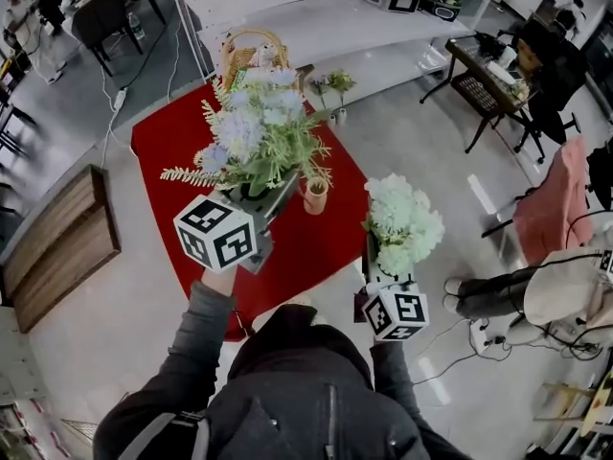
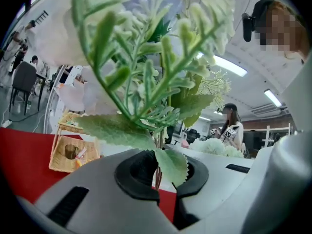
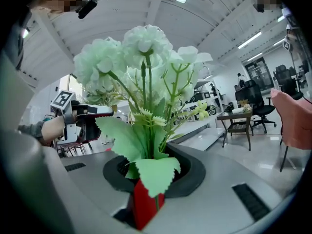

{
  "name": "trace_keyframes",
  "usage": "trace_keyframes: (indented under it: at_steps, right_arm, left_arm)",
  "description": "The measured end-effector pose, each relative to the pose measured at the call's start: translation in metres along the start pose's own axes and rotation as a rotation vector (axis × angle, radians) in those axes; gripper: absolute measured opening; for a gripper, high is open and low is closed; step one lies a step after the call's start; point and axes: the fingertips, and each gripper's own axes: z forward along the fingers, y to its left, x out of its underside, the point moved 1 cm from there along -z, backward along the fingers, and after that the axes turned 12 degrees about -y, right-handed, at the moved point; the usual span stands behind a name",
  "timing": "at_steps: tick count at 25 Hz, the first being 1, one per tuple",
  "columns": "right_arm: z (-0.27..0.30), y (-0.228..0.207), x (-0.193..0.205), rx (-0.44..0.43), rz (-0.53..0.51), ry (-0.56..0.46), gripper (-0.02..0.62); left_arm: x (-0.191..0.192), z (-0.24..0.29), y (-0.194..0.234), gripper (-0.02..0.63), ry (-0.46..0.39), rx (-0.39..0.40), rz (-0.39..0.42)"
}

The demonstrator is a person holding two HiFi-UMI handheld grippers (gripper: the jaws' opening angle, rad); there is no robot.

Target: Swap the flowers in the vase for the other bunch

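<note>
The left gripper [image 2: 165,175] is holding the blue and lilac bunch [image 1: 257,127] clear above the desk with the red cloth [image 1: 163,142]. Its jaws are clenching nearly together on the thin stems, and a leaf is sitting between them too. That leaf is probably making the hold less sure, so the top-heavy bunch may be ready to swing or slide if the hand tilts. The fern fronds are spreading wide and low on the side towards the vase [image 1: 314,196]. A sweep across it could catch the rim.

The vase is standing upright on the cloth between the two grippers. It looks empty, small and light, with a narrow mouth, so a sideways push from either bunch would likely topple it. Neither hand is free to steady it.

The right gripper [image 3: 153,177] is waiting off the near right edge of the desk. Its jaws are gripping the white bunch [image 1: 402,220] low on a thicker bundle of stems and leaves. The heads are standing upright. The stem ends below the jaws are not showing in any view, which is making the aim into the mouth a guess. A miss would be pressing on the rim rather than going in, and leaves bunching at the mouth could be jamming the stems halfway.
</note>
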Motion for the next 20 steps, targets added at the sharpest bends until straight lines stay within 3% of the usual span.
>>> trace_keyframes:
  at_steps: [9, 15, 20]
  right_arm:
    - [-0.006, -0.008, 0.000, 0.033, 0.013, 0.006, 0.091]
    - [-0.007, -0.016, -0.003, 0.052, 0.011, 0.004, 0.091]
    - [-0.005, -0.019, -0.003, 0.061, 0.023, 0.002, 0.091]
  left_arm:
    - [0.004, 0.037, 0.009, 0.026, 0.012, 0.027, 0.025]
    - [0.003, 0.046, 0.019, 0.028, 0.007, 0.006, 0.019]
    - [0.021, 0.049, 0.029, 0.028, 0.053, -0.010, 0.019]
